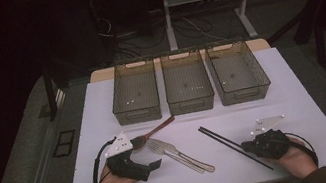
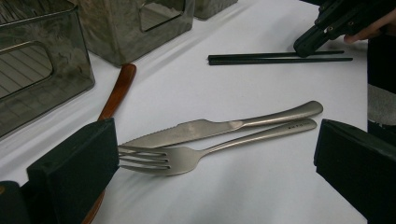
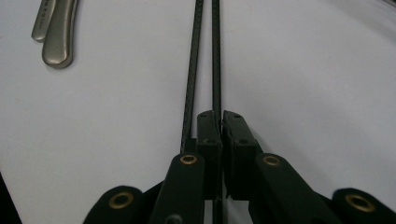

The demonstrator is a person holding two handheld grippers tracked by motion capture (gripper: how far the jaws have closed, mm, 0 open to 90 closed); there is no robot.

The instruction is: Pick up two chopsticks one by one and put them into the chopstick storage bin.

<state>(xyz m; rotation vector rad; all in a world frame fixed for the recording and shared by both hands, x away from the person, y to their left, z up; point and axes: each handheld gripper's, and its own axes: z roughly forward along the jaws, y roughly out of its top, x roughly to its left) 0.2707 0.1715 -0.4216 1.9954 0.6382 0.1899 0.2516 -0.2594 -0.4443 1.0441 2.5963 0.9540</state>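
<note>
On the white tabletop (image 1: 101, 97) stand three smoky translucent bins in a row at twelve o'clock: the left bin (image 1: 134, 90), the middle bin (image 1: 187, 81) and the right bin (image 1: 237, 71). Nearer the person lie one wooden spoon (image 1: 153, 130), one metal fork (image 1: 172, 156), one metal table knife (image 1: 185, 155) and two black chopsticks (image 1: 234, 147).

The spoon sits at about ten o'clock from the table's centre, its bowl beside the left tongs (image 1: 151, 166). Fork and knife lie side by side, touching, slanting toward five o'clock. The chopsticks lie parallel, running from the centre toward four o'clock.

The left gripper view adds detail the high view lacks: the knife's serrated edge, the fork's four tines (image 2: 142, 157), and the left tongs (image 2: 215, 172) spread wide and released, with fork and knife between the two pads but not touched. It also catches the right tongs (image 2: 308, 44) at one o'clock, resting on the chopsticks.

The right gripper view shows the right tongs (image 3: 221, 122) clenched together, tips down over the chopsticks (image 3: 192, 70); one stick runs under the closed jaws, though whether it is actually pinched I cannot tell. The two metal handle ends (image 3: 58, 32) appear at eleven o'clock.
</note>
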